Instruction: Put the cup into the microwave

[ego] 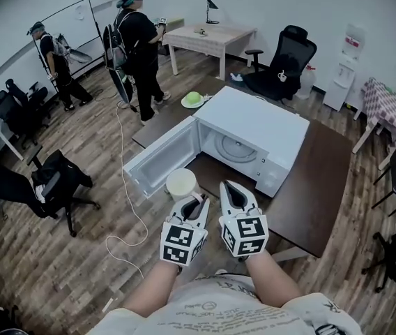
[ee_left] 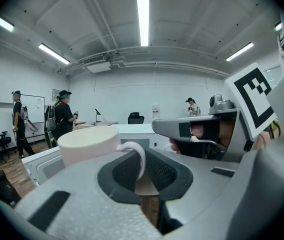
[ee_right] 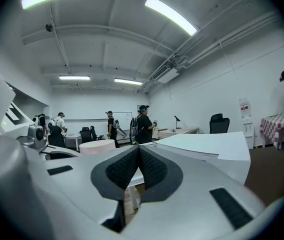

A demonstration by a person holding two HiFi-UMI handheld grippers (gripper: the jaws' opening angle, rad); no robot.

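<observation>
A white microwave (ego: 257, 125) stands on a dark brown table (ego: 323, 180), its door (ego: 162, 157) swung open to the left and the cavity (ego: 234, 147) showing. A cream cup (ego: 181, 183) hangs just in front of the door opening. My left gripper (ego: 197, 201) is shut on the cup's handle. In the left gripper view the cup (ee_left: 88, 144) sits left of the jaws, with its handle (ee_left: 136, 154) pinched between them. My right gripper (ego: 232, 191) is beside the left one, shut with nothing in it. The right gripper view shows the cup (ee_right: 97, 146) to the left and the microwave (ee_right: 207, 146) to the right.
Two people (ego: 136, 40) stand at the far left by a whiteboard. Black office chairs (ego: 51, 183) and a white cable (ego: 130, 208) lie left of the table. A green and white object (ego: 192, 99) rests at the table's far corner. A desk (ego: 208, 39) and another chair (ego: 285, 65) stand behind.
</observation>
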